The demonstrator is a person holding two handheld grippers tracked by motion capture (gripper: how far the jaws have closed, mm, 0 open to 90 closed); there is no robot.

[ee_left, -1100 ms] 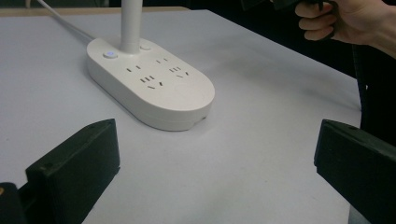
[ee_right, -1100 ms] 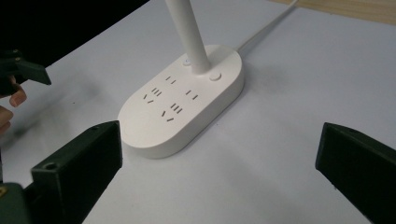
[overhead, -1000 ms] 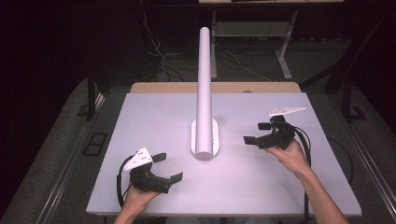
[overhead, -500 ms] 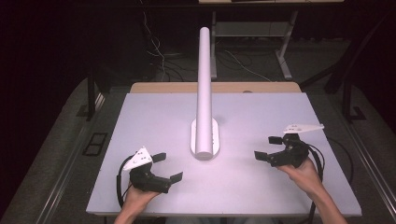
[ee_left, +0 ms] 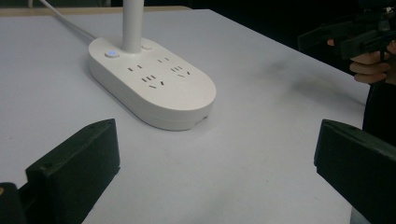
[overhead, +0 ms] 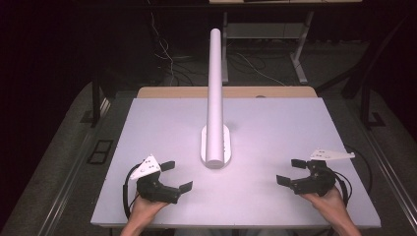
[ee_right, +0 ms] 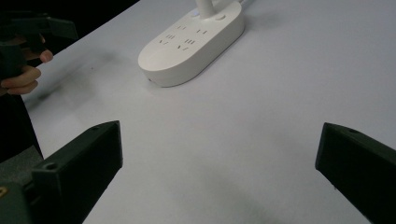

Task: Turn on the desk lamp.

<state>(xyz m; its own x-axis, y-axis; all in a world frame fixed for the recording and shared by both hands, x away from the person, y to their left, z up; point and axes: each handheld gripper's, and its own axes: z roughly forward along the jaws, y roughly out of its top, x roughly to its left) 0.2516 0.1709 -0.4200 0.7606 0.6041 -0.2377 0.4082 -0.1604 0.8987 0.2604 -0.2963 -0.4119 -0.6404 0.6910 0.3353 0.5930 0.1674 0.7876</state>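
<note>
A lab or test room: a bare white table [overhead: 275, 128] in a dark space, loose cables [overhead: 246, 64] on grey carpet behind, metal desk legs [overhead: 297, 59], a white power strip [ee_left: 154, 84].

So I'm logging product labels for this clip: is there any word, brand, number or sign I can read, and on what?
None can be read.
White power strip base: sockets and a lit button, no legible print.
White post: blank.
Left claw and right claw: no markings visible.
</note>
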